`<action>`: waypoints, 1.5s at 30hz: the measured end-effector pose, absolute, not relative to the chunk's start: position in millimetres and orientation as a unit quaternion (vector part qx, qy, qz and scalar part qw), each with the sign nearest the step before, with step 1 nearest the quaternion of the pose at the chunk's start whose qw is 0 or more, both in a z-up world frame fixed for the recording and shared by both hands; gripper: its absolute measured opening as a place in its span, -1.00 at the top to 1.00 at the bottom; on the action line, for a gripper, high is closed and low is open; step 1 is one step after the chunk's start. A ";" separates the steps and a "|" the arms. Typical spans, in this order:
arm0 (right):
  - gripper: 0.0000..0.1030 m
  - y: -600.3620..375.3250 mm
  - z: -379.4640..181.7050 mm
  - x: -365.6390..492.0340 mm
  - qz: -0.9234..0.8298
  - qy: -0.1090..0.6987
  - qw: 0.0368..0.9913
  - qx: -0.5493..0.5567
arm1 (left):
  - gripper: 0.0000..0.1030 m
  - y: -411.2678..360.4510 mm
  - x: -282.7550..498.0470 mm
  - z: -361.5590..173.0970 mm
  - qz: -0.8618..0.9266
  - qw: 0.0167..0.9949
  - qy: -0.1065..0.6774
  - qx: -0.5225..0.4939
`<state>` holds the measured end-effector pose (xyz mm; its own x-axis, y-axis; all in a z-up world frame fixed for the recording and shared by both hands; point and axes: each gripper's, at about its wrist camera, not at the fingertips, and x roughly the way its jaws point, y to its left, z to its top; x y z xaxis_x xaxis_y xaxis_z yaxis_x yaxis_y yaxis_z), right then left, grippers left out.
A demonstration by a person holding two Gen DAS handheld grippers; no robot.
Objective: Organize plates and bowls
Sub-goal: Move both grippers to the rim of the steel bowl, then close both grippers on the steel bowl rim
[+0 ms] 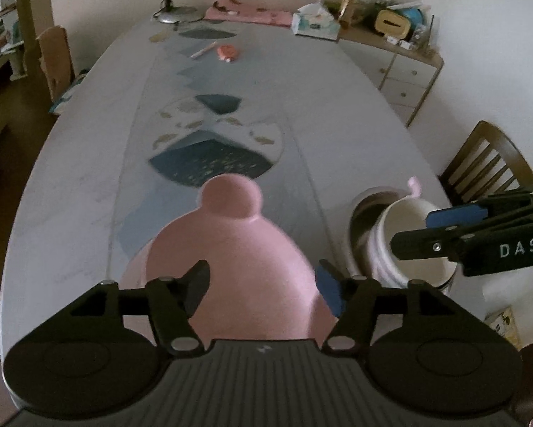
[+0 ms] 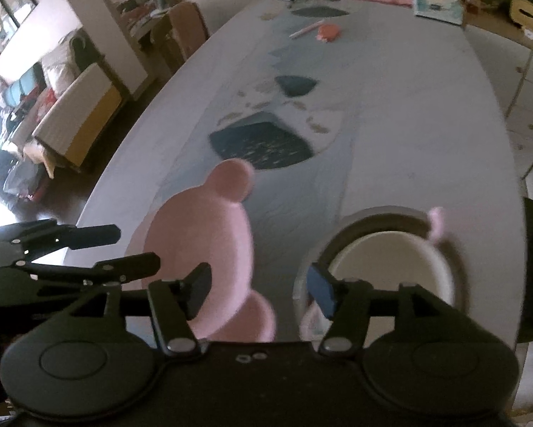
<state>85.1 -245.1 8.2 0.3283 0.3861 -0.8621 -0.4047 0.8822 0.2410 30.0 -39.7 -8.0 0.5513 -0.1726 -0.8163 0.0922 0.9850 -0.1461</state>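
Note:
A pink bear-shaped plate (image 1: 230, 249) with round ears lies on the table right in front of my left gripper (image 1: 262, 281), which is open with its fingers either side of the plate's near part. It also shows in the right wrist view (image 2: 202, 235). A white ribbed bowl (image 1: 408, 249) sits nested in a grey-rimmed dish with a pink piece at its far rim. My right gripper (image 2: 259, 288) is open, hovering between the plate and the white bowl (image 2: 390, 263). In the left wrist view the right gripper (image 1: 412, 229) reaches over the bowl.
A long white table (image 1: 70, 195) has a patterned blue and white runner (image 1: 216, 149). At the far end are a lamp base (image 1: 177, 14), pink cloth, a tissue box (image 1: 314, 25), a pen and a small orange object (image 1: 227, 51). A wooden chair (image 1: 486, 163) stands to the right.

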 end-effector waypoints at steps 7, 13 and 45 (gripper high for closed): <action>-0.49 -306.1 7.7 102.1 0.210 0.523 0.826 0.004 | -0.44 -79.3 50.3 -16.5 -0.094 0.873 0.475 -0.057; -0.49 -361.0 -6.3 123.5 0.177 0.536 0.825 0.015 | -0.44 -103.4 72.4 -32.7 -0.083 0.864 0.492 -0.071; 0.46 -419.4 -95.8 155.8 0.199 0.630 0.750 0.022 | 0.36 -126.6 123.5 -78.5 -0.074 0.815 0.571 -0.064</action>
